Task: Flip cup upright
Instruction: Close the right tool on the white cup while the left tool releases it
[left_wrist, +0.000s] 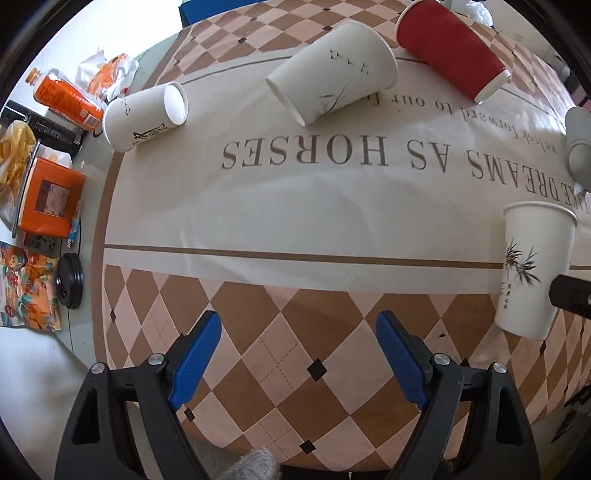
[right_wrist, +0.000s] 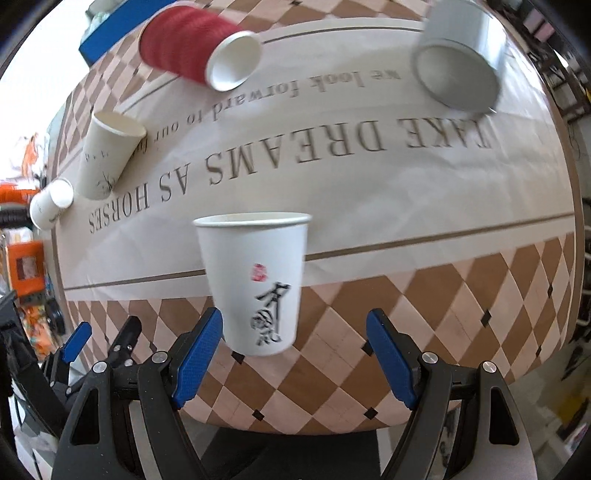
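A white paper cup with black ink art (right_wrist: 258, 280) stands upright on the checkered tablecloth, just ahead of my right gripper (right_wrist: 295, 365), which is open and not touching it. The same cup (left_wrist: 532, 269) shows at the right in the left wrist view. My left gripper (left_wrist: 299, 362) is open and empty above the cloth's front. Lying on their sides are a red cup (left_wrist: 450, 48) (right_wrist: 199, 48), a white cup with a grass drawing (left_wrist: 332, 74) (right_wrist: 107, 155), a small white cup (left_wrist: 144, 114) (right_wrist: 50, 206) and a grey cup (right_wrist: 461, 55) (left_wrist: 580, 144).
The tablecloth (left_wrist: 295, 206) bears the printed words "DREAMS AS HORSES". Left of it lie an orange bottle (left_wrist: 62, 96), an orange box (left_wrist: 48, 199), a black lid (left_wrist: 68, 280) and snack packets (left_wrist: 26, 288). The table's front edge is near my grippers.
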